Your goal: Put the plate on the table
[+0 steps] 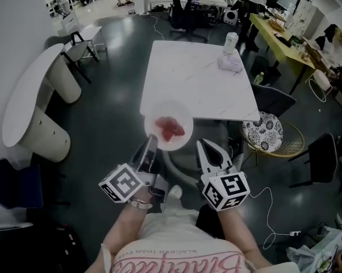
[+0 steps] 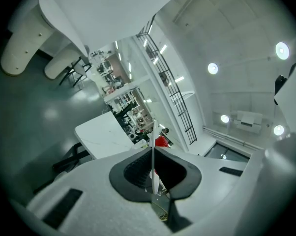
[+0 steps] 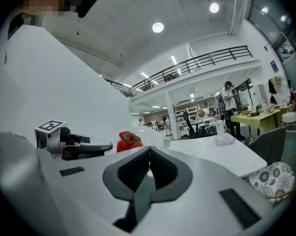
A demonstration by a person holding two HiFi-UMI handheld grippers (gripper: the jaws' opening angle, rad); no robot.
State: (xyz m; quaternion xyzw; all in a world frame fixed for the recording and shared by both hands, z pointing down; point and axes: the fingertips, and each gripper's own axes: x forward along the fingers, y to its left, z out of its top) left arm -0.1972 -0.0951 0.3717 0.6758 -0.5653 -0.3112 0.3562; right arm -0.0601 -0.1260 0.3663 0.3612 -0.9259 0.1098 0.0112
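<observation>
The left claw (image 1: 150, 145) is clamped on the near rim of the plate (image 1: 155, 114), which carries strawberries (image 1: 170, 128) and hangs in the air over the near edge of the tabletop (image 1: 194, 78). The right claw (image 1: 200, 145) is closed with nothing between its jaws. Its tip sits just off the same near edge, beside the plate's rim, possibly touching it, though I can't be sure.
</observation>
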